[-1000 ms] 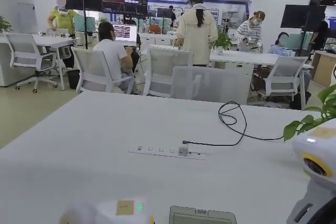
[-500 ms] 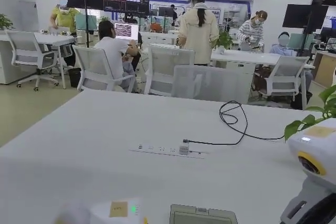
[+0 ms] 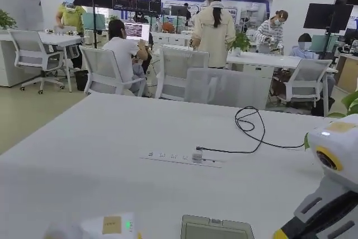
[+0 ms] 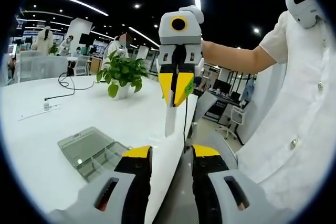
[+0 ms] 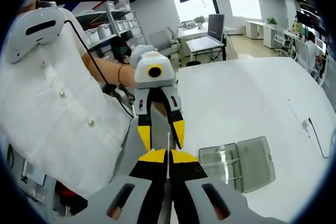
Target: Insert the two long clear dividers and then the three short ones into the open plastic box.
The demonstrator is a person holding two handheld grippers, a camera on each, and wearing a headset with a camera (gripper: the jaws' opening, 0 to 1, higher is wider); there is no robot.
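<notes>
The open clear plastic box point(image 4: 90, 149) lies on the white table with its lid folded out flat; it also shows in the right gripper view point(image 5: 240, 164) and at the bottom of the head view point(image 3: 217, 229). My right gripper point(image 4: 176, 102) point(image 5: 168, 157) is shut on a thin clear divider point(image 4: 170, 123), seen edge-on between its jaws point(image 5: 168, 141). My left gripper point(image 4: 172, 153) point(image 5: 161, 136) faces it, tip to tip, with its jaws open on either side of the divider's free end. Both are off the table's near edge, close to the person's body.
A power strip point(image 3: 179, 158) with a plugged-in black cable point(image 3: 249, 124) lies mid-table. A potted plant point(image 4: 122, 77) stands near the table's right end. Chairs, desks and several people fill the office beyond the far edge.
The head camera has drifted a little. The gripper at the right edge of the head view has shifted, with more of its lower body showing.
</notes>
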